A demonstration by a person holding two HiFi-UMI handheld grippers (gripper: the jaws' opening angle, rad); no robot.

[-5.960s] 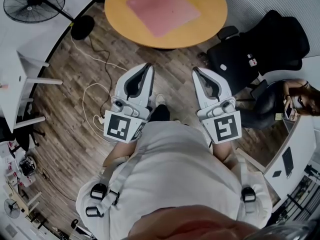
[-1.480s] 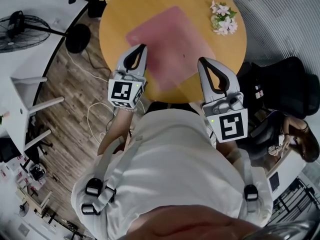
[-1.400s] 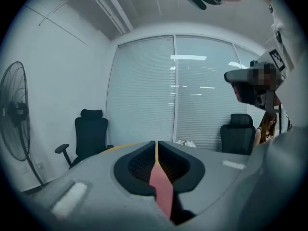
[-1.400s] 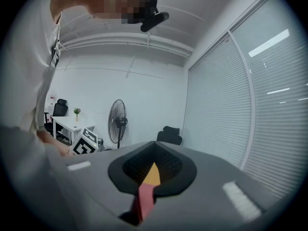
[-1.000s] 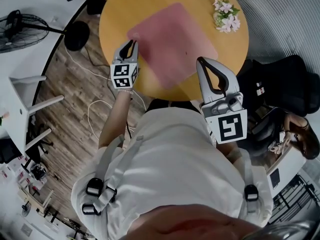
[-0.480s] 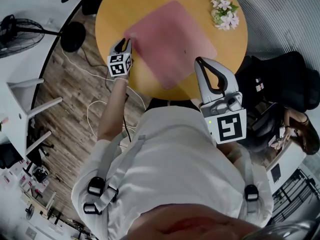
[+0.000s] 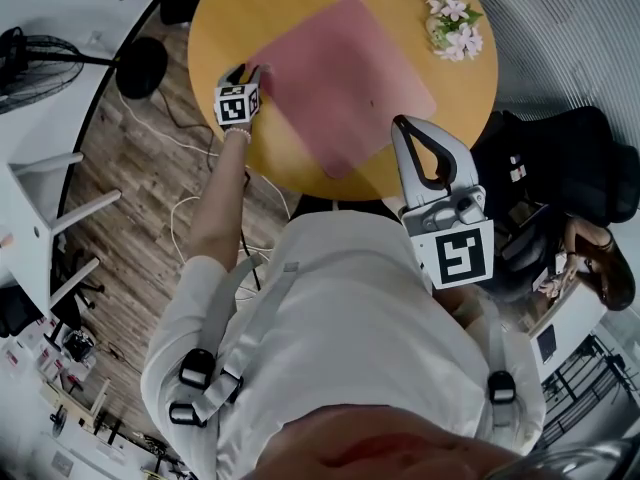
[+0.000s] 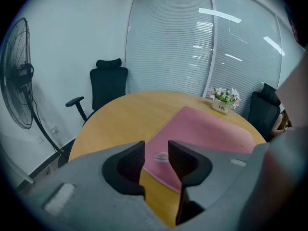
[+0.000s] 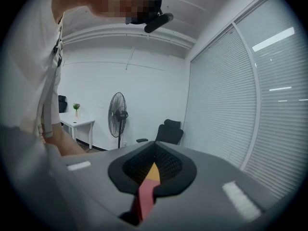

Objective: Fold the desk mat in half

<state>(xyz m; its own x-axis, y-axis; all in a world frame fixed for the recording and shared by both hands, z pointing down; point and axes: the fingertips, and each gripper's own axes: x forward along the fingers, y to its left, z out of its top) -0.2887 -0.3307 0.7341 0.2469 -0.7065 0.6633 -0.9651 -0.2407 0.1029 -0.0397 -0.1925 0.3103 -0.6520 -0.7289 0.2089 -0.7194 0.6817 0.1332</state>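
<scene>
Holding the right gripper (image 7: 402,124) clenched on nothing above the round wooden table's (image 7: 225,23) 5 o'clock rim, its black-and-white marker cube (image 7: 455,256) facing up. Just opening the left gripper (image 7: 250,69), jaws apart astride the pink desk mat's (image 7: 345,78) 9 o'clock corner, not pinching. Lying flat mid-table.

The round tan wooden table (image 7: 455,108) looks smooth, with a soft sheen. On it, the pink rectangular desk mat (image 7: 340,78) is matt. At the table's eight o'clock, the brown plank floor (image 7: 130,208) shows grain. The left gripper (image 7: 250,69) has a matt grey plastic shell and ribbed black pads (image 8: 130,160).
</scene>
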